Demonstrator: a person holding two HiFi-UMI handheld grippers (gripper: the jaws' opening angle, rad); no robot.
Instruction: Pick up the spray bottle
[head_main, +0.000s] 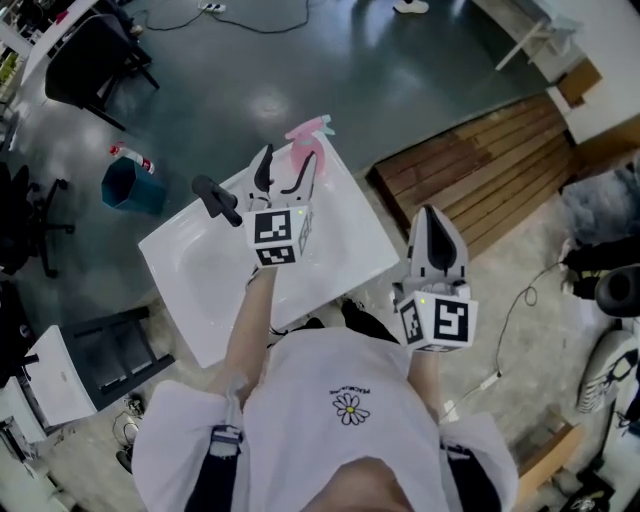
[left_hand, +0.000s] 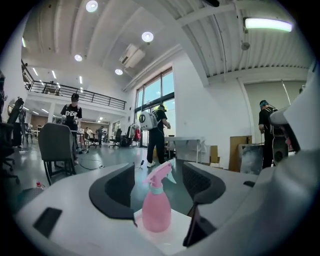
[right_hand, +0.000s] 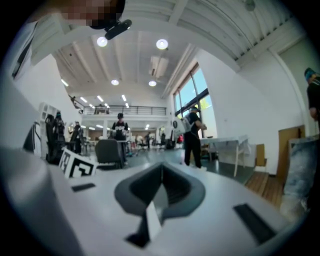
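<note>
A pink spray bottle (head_main: 308, 135) stands upright at the far corner of the white table (head_main: 200, 270). My left gripper (head_main: 286, 165) hovers over the table just short of it, jaws wide open. In the left gripper view the bottle (left_hand: 156, 210) shows framed between the two dark fingers (left_hand: 117, 192), untouched by either. My right gripper (head_main: 428, 215) hangs off the table's right side, near the person's body, with its jaws shut and nothing in them. The right gripper view shows the gripper (right_hand: 161, 172) with both pads pressed together.
A black handled object (head_main: 216, 198) lies on the table left of my left gripper. On the floor are a blue bin (head_main: 130, 186), a black chair (head_main: 95, 55) and a wooden pallet (head_main: 480, 170) to the right. People stand far off in the hall (left_hand: 159, 132).
</note>
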